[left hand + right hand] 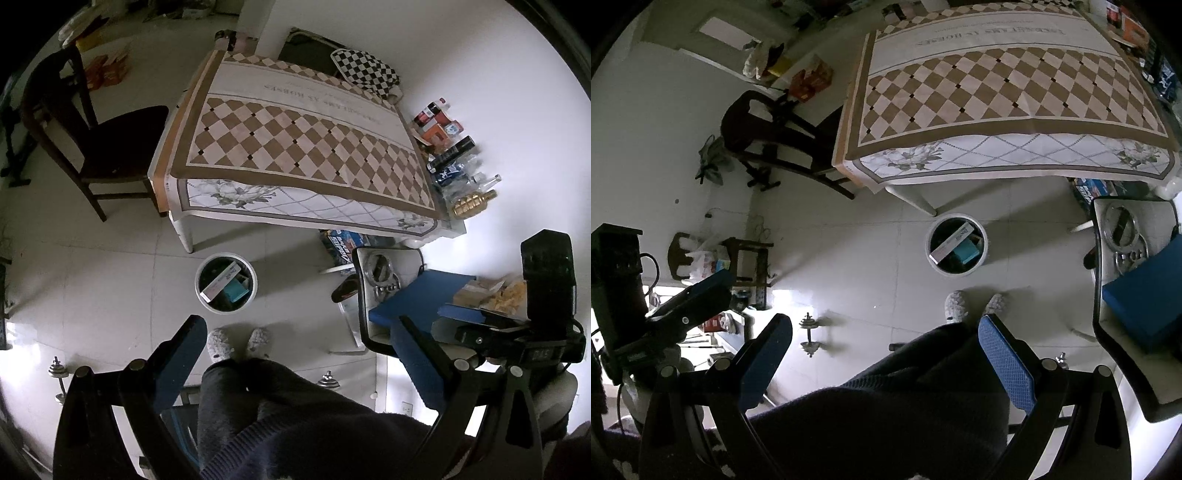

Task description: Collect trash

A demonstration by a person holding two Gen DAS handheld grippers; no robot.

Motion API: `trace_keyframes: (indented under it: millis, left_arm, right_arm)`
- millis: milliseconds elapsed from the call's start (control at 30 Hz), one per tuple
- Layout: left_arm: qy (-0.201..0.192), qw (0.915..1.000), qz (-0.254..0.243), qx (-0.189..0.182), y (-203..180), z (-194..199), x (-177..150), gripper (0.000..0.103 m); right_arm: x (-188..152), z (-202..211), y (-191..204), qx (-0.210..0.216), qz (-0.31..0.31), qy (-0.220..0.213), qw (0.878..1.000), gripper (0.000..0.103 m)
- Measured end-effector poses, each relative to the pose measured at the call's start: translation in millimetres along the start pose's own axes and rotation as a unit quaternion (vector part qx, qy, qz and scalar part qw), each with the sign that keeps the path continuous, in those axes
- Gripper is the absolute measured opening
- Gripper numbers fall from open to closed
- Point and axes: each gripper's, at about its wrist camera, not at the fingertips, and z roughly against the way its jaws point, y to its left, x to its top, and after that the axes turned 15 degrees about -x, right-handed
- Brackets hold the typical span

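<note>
A white round bin (pixel 226 282) stands on the floor in front of the table; it holds a long flat box and a teal box. It also shows in the right wrist view (pixel 956 244). My left gripper (pixel 303 332) is open and empty, held high above my legs and slippers. My right gripper (pixel 886 332) is open and empty too, also high above the floor. The right gripper's body shows at the right of the left wrist view (pixel 546 295), and the left gripper's body shows at the left of the right wrist view (pixel 620 280).
A table with a checkered cloth (pixel 295 140) stands behind the bin, bottles and boxes (pixel 450 158) along its far side. A dark chair (pixel 110 147) is at its left. A small side table (pixel 388 295) carries a blue box (pixel 1145 295). Dumbbells (pixel 809 334) lie on the floor.
</note>
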Motion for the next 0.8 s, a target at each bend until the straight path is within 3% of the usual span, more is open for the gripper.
trace_keyframes:
  millis: [800]
  left_arm:
    - [0.01,0.9997,-0.002,-0.022,-9.2,-9.8,2.9,0.103]
  right_arm:
    - [3.1,4.4,-8.2,0.004,-0.008,0.0,1.0,0.103]
